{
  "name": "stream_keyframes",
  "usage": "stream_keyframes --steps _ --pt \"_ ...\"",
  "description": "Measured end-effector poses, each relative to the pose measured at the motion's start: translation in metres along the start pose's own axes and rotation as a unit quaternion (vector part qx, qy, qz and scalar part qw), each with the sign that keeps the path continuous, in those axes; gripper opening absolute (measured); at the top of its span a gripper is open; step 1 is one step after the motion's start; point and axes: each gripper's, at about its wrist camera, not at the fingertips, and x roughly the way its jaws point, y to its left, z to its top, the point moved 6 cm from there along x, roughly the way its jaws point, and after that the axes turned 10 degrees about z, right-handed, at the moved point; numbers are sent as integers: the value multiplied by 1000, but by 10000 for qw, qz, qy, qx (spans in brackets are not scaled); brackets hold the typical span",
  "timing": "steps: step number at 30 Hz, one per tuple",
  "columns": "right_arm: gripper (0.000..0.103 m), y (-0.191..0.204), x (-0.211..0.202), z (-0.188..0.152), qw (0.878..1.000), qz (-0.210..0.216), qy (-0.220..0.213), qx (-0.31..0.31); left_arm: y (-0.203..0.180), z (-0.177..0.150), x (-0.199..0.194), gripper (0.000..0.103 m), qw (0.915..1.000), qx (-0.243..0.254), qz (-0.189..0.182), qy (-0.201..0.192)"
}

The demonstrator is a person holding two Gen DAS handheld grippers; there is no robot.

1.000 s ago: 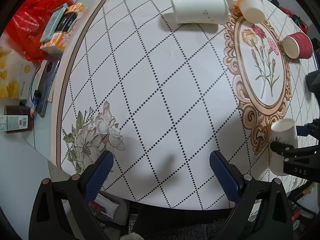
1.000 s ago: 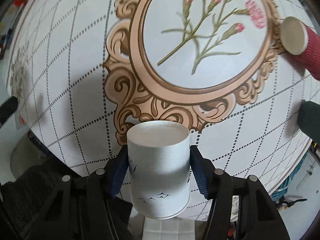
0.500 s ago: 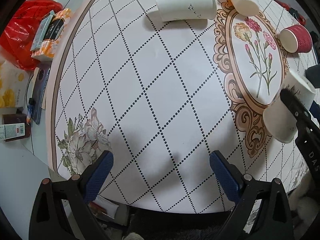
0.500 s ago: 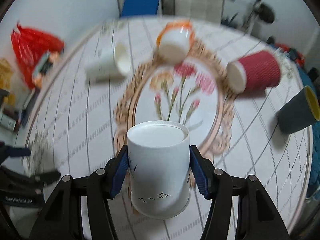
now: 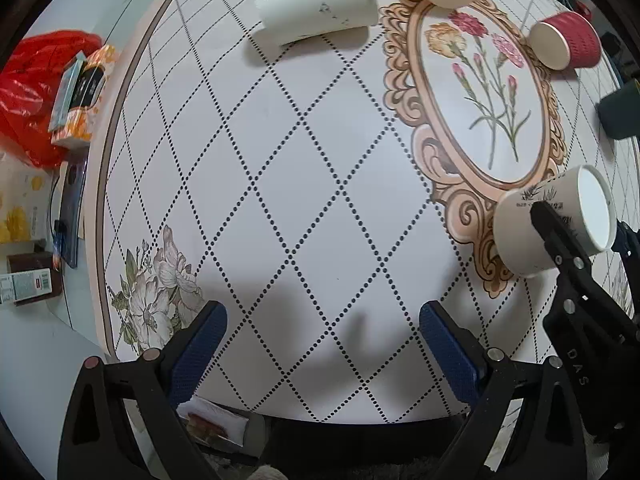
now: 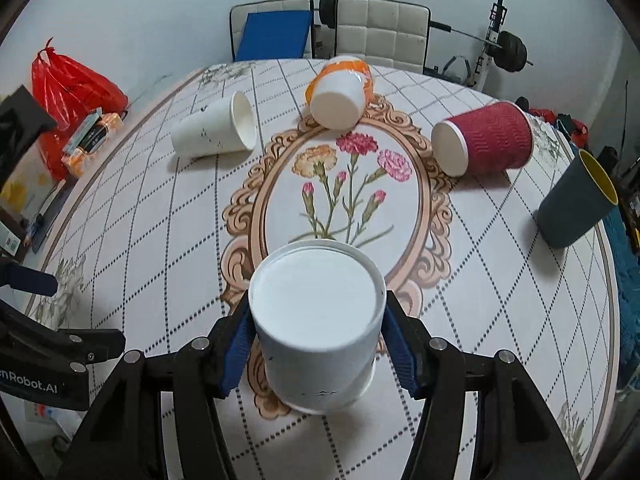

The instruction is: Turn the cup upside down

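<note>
My right gripper (image 6: pixel 318 338) is shut on a white paper cup (image 6: pixel 316 320) with small black markings. Its flat base faces the camera and its rim is down at the tablecloth near the ornate frame. The same cup shows in the left wrist view (image 5: pixel 552 224), tilted, with the right gripper's black finger (image 5: pixel 560 236) across it. My left gripper (image 5: pixel 322 344) is open and empty above the near edge of the round table (image 5: pixel 280 160).
Lying on their sides are a white cup (image 6: pixel 214 128), an orange-and-white cup (image 6: pixel 340 92), a red ribbed cup (image 6: pixel 484 138) and a dark cup with yellow inside (image 6: pixel 576 202). A red bag (image 6: pixel 72 88) and boxes lie left of the table. Chairs and weights stand behind.
My right gripper has swung the white cup over from pointing down at the table to base-up, and lowered it to the tablecloth. The left gripper has stayed open with only a small shift.
</note>
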Motion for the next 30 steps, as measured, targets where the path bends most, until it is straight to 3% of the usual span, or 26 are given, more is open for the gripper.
stream_keyframes --steps 3,7,9,11,21,30 --pt "63 -1 -1 -4 9999 14 113 89 -6 -4 -5 99 9998 83 41 -150" --pt "82 -3 -12 -9 9985 53 292 462 -10 -7 -16 99 9992 136 64 -357" --pt "84 -6 -22 -12 9976 -54 324 602 -8 -12 -23 99 9988 160 59 -459" --pt "97 -12 -39 -17 9956 -178 329 862 -5 -16 -31 99 9981 197 64 -582" --pt "98 -27 -126 -47 9817 -1130 348 1493 8 -30 -83 100 9917 180 -33 -1276" --pt "99 -22 -206 -43 9799 -1207 25 1590 11 -57 -155 101 9819 29 -152 -1886"
